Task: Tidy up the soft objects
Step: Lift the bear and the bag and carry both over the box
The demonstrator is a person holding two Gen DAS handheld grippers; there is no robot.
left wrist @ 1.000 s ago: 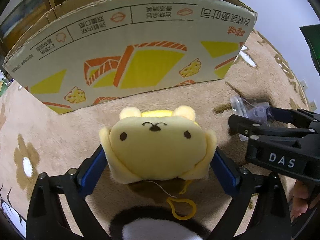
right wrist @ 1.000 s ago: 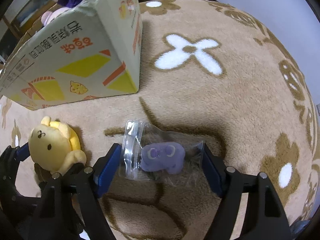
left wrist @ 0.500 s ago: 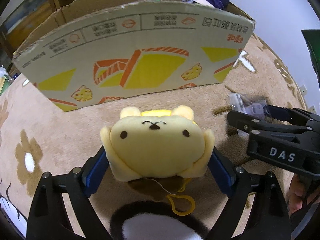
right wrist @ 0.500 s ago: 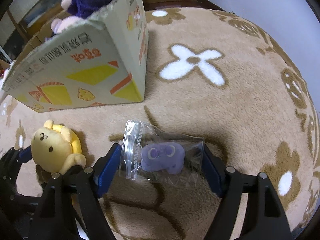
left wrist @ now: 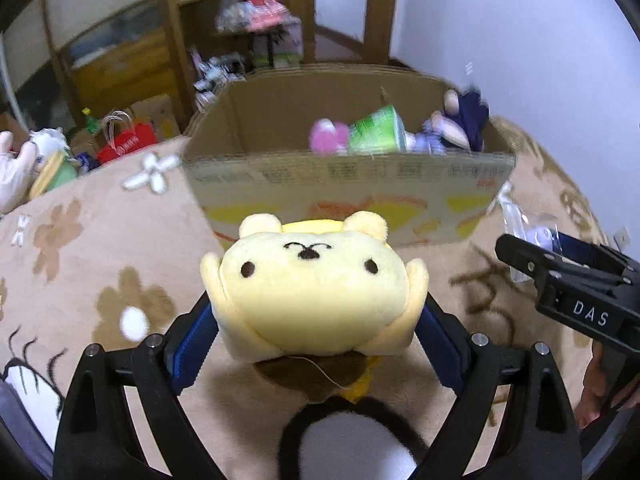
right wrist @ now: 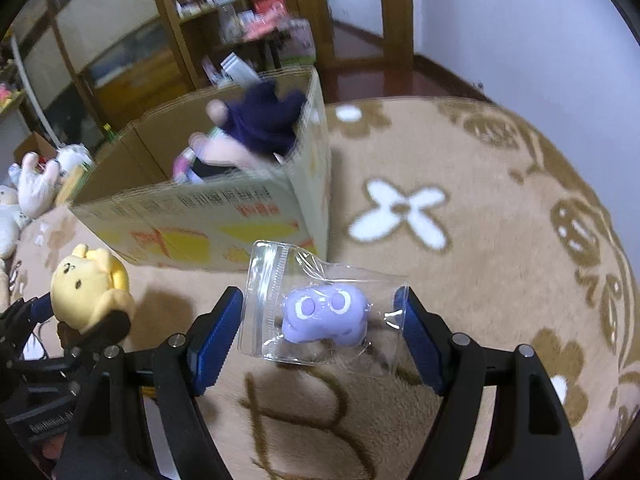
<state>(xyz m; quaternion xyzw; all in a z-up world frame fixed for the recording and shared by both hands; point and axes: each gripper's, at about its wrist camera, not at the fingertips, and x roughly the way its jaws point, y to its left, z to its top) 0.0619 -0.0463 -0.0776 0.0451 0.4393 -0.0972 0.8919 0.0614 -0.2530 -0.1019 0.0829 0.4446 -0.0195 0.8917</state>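
left tool [left wrist: 316, 336] pinching the yellow bear plush [left wrist: 314, 286] by its sides, up off the rug [left wrist: 100, 248] | right tool [right wrist: 320, 324] squeezing a clear zip bag [right wrist: 320, 304] with a purple squishy [right wrist: 324, 316] inside, also lifted | cardboard box [left wrist: 348, 184] just beyond both, already got plushies in it

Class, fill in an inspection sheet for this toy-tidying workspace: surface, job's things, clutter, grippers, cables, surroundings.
Surface: beige flower-patterned rug.
Job's things: yellow plush; purple toy in a clear bag; open cardboard box already holding plush toys.
Clutter: toys and bags on the floor beyond the rug, left.
Grippers: left hand-held gripper clamps the yellow plush; right hand-held gripper grips the bag.
Cables: nothing seen.
Surroundings: wooden shelves, blurred.
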